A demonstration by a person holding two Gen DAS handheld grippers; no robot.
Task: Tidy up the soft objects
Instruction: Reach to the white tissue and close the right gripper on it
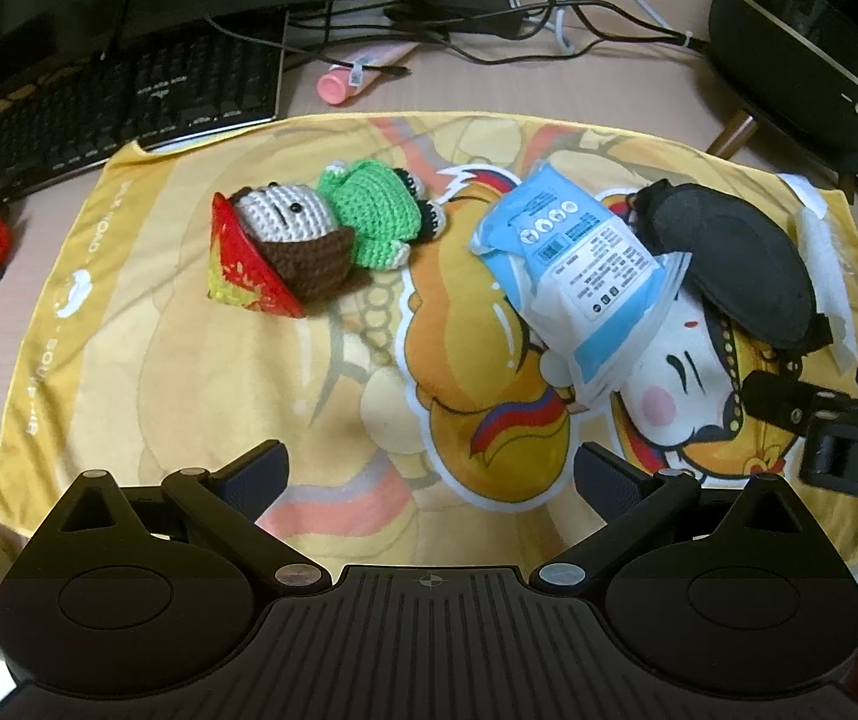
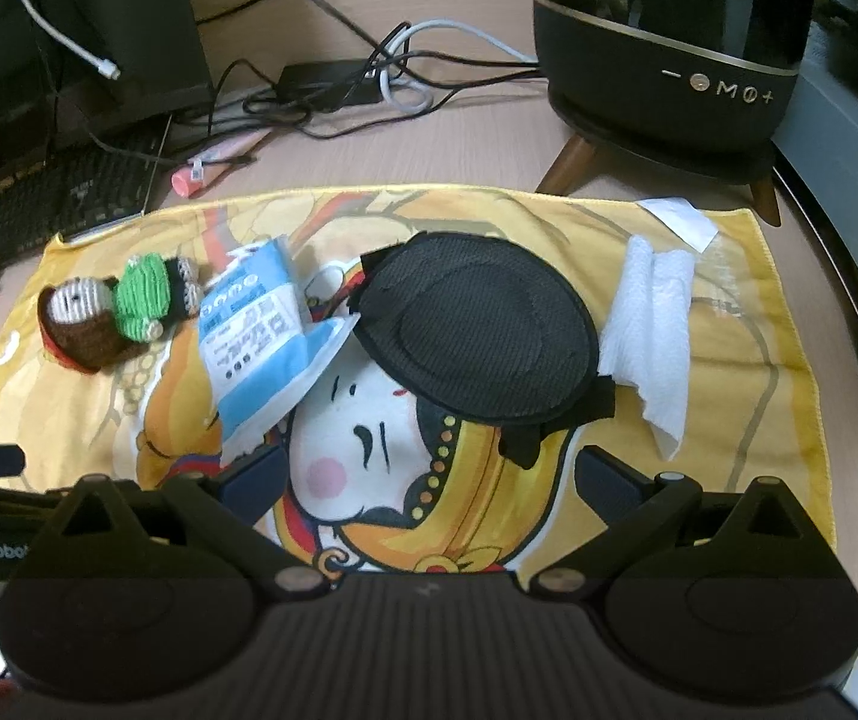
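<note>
low over yellow towel [image 1: 129, 360], left gripper [image 1: 429, 468] jaws spread, empty, right gripper [image 2: 429, 474] likewise, near black eye mask [image 2: 477, 324]

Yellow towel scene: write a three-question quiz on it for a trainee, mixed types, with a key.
1. True or false: the crochet doll lies on the yellow towel.
2. What overlaps the blue packet? A) black eye mask B) paper tissue C) keyboard
3. Fill in: both the left gripper and the right gripper are ____ and hold nothing.

Key: 1 true; 2 A; 3 open
</note>
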